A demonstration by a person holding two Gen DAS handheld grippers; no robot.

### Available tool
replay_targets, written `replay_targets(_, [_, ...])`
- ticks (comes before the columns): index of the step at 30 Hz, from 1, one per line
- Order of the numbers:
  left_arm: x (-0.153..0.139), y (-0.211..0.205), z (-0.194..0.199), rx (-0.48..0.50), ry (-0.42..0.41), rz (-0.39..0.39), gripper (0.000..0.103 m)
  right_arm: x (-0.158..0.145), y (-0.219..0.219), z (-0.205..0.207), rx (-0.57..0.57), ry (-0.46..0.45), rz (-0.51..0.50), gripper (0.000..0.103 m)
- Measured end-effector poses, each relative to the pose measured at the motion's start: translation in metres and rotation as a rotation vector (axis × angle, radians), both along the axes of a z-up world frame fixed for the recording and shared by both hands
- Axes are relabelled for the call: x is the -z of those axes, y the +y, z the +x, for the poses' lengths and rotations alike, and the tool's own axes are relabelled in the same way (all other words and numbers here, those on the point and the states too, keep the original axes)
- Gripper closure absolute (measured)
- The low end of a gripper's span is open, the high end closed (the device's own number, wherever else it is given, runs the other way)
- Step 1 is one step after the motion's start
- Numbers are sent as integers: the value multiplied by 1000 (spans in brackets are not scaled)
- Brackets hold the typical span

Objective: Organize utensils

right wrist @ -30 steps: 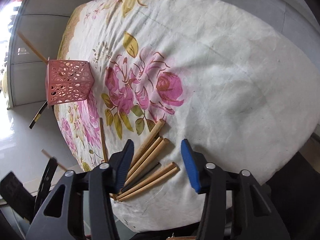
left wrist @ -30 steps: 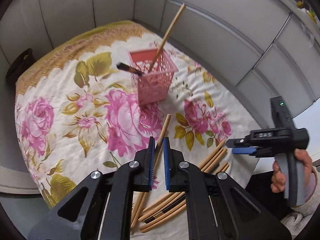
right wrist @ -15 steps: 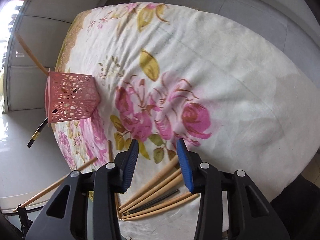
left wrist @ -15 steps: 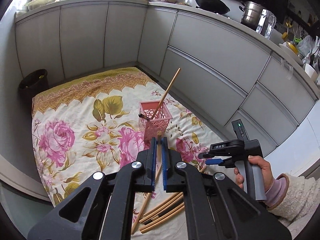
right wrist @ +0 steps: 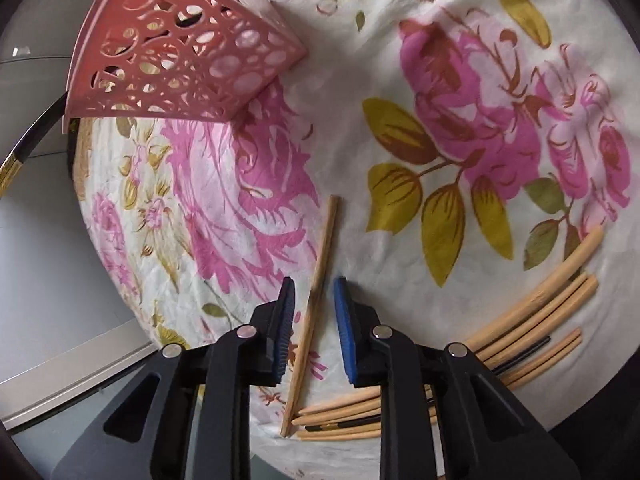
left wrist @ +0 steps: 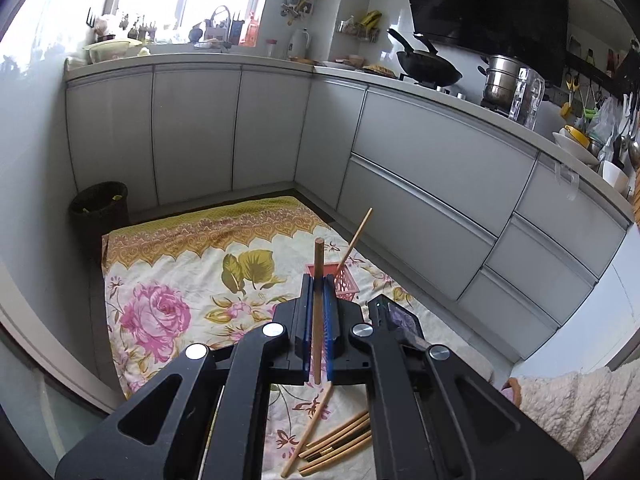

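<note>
Left tongs (left wrist: 317, 292) pinching upright chopstick (left wrist: 318, 264); right tongs (right wrist: 314, 294) spread, straddling lying chopstick (right wrist: 320, 276).

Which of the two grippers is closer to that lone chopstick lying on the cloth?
Right. The right gripper is open, its fingers on either side of the lone chopstick, low over it. The left gripper is up in the air, shut on another chopstick.
</note>
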State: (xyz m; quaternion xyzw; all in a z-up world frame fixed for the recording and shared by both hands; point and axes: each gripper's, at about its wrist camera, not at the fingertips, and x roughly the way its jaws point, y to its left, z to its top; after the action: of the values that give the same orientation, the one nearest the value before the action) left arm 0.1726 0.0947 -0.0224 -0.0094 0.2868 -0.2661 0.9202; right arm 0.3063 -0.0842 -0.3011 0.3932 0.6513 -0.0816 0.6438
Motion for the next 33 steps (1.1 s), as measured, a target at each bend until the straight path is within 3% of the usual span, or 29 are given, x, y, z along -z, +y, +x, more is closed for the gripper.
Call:
replay_targets(1, [-1,2,0,-4,-3,-5,99,-3,6,3,-15,3,-55,95])
replay_targets(6, [-6,6,-4,-16,-19,-22,99,-12,29,0,-60,-56,-224,96])
replay_targets(12, [-10,8,-8,-29,-32,-42,99,-22,16,-34,-56,-247,-112,96])
replay_targets(19, [-20,4,-21,-35,-77,-43,99,-95,7,-98,-108,-561,-141,97])
replay_targets(25, [-33,0,-37,-41,-119,-81,99,-164,11,-145,-183,-826,-258,98])
replay_targets(30, [-39,-10,-44,-39,-117,-137,99,-203,2,-179,-198,-937,-358,103])
replay_targets(33, [-43,-25,-46,-26,-108,-130,99,-214,-13,-189,-191,-937,-381,103])
